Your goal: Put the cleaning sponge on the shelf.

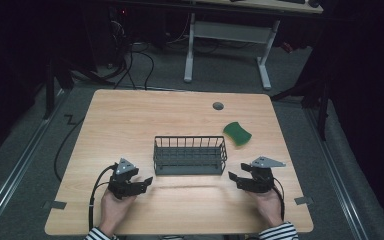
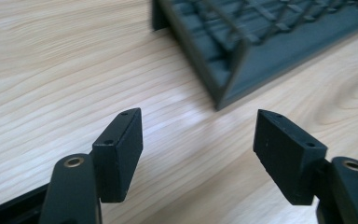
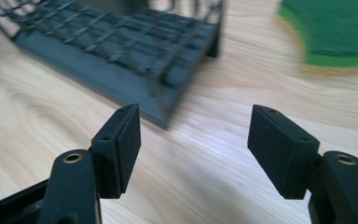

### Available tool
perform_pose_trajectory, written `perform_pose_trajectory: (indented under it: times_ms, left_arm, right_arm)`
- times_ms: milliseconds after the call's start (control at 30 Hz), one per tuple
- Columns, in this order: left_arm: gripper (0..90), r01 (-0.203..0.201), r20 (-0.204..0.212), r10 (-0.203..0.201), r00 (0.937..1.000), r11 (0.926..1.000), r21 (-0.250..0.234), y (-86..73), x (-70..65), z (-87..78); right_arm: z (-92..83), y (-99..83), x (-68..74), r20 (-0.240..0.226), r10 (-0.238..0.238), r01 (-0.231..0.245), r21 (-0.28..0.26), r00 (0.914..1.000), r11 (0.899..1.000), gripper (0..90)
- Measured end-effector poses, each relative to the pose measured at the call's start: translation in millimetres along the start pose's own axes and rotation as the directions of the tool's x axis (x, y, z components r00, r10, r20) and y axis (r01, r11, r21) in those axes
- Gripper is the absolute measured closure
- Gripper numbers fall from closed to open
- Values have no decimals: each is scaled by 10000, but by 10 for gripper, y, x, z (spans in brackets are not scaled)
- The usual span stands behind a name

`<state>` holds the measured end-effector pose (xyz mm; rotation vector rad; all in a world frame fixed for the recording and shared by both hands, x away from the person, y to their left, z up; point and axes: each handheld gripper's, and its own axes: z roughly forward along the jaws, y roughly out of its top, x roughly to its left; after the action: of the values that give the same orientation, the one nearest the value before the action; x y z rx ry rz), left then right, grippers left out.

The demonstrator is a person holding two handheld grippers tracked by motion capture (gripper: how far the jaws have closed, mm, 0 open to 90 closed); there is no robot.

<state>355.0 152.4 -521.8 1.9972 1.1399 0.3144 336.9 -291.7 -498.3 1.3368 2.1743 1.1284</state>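
At the left, the left tongs [image 1: 144, 182] rest low over the wooden counter [image 1: 130, 120], carried by a hand in a striped sleeve, with a black cable trailing back toward the counter's near edge. Their jaws stand well apart with nothing between them; in the left gripper view only bare wood grain lies in the gap, and the near left corner of the wire basket [image 2: 261, 42] sits just ahead. They point inward at that end, which reads as a line-up for taking hold of the basket's short side.

In the middle stands the wire basket [image 1: 190, 155], a dark grey rectangular rack with upright bars and a mesh floor, empty as far as can be seen. It sits square to the person, between the two tongs and touching neither, so either hand can reach an end.

Farther right and beyond the basket lies a green sponge [image 1: 237, 133], flat on the counter, near the basket's far right corner but apart from it. Behind it a small grey round cap [image 1: 218, 106] is set in the counter top.

At the right, the right tongs [image 1: 234, 178] mirror the left ones: low, aimed inward, jaws spread and empty. In the right gripper view the basket's corner [image 3: 168, 70] lies ahead, the sponge [image 3: 335, 32] off to one side.
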Motion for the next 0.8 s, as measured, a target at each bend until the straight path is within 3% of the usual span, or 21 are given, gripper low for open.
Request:
perform_pose_trajectory:
  times_ms: [100,233,400,500,633,733,800]
  left_arm:
    - [335,163,-546,-164,9984,9999,-27,-11,100,-26]
    - [335,364,-1336,-346,9904,9993,109,-12,237,-15]
    - [335,302,-1986,-266,9797,9994,150,12,336,-1]
    - [334,385,-2174,-359,9754,9992,80,11,378,1]
    - [328,298,-2431,-203,9698,9989,356,-16,408,33]
    - [314,242,-2447,-171,9695,9994,262,-21,406,46]
    - [297,121,-2398,-134,9707,9999,-71,-50,397,71]
  right_arm:
    - [-45,-10,-120,382,227,-221,-150,9990,9996,335]
    - [-44,23,-276,789,674,-668,-104,9946,9977,317]
    - [-33,148,-418,1202,736,-715,-219,9900,9972,305]
    - [-23,246,-478,1254,778,-734,-388,9891,9965,298]
    - [23,377,-546,1332,591,-539,-421,9893,9977,298]
    - [79,471,-591,1437,576,-520,-429,9879,9977,298]
    - [126,532,-630,1494,555,-499,-405,9872,9979,291]
